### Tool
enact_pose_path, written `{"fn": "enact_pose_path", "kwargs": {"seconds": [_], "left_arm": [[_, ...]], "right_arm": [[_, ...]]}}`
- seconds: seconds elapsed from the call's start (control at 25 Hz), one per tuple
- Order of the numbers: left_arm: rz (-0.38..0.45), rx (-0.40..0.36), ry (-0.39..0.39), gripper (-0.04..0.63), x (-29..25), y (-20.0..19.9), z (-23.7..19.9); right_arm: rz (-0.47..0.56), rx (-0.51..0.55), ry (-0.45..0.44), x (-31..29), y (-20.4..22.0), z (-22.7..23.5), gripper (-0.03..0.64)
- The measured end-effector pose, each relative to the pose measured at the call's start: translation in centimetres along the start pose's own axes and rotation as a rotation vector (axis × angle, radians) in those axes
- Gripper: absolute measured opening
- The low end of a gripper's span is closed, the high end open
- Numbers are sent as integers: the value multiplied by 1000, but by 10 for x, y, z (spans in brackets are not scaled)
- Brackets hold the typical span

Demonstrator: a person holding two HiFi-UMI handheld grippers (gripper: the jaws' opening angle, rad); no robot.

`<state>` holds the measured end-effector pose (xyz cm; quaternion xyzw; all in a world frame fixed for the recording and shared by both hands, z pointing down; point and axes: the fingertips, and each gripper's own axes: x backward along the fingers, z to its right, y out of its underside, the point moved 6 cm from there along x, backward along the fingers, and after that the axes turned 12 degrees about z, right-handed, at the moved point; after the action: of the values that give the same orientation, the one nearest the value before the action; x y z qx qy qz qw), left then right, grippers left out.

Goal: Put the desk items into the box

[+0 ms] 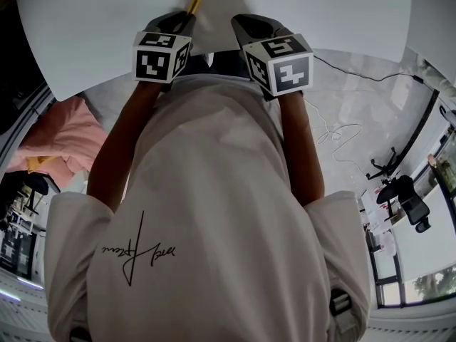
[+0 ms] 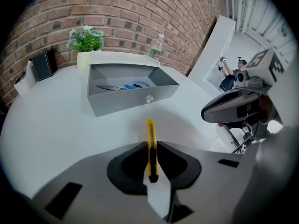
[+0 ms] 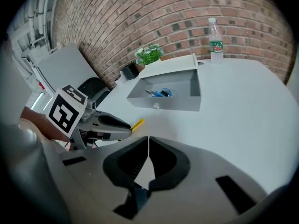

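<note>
We've got the yellow utility knife (image 2: 150, 130) pinched in our left gripper (image 2: 150, 146), jaws pressed on its body. Its long axis runs straight out along the jaws, tip aimed at the grey box (image 2: 131, 101). That box sits ahead on the white table (image 2: 56, 120), well apart from the knife, open on top, with scissors (image 2: 112, 87) and a blue item (image 2: 139, 84) inside. Our right gripper (image 3: 148, 141) is pressed together on nothing, just beside the left. So the left looks like the carrier: forward, over the near wall.
</note>
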<state>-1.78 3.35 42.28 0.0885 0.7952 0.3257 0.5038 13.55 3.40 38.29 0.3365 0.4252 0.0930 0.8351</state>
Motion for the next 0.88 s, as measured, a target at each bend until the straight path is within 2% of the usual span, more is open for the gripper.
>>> {"fn": "enact_pose_path", "kwargs": {"seconds": [0.88], "left_arm": [[71,6,29,61,21,-15,-6]], "right_arm": [[8,33,3,-5,-9,-14,31]]}}
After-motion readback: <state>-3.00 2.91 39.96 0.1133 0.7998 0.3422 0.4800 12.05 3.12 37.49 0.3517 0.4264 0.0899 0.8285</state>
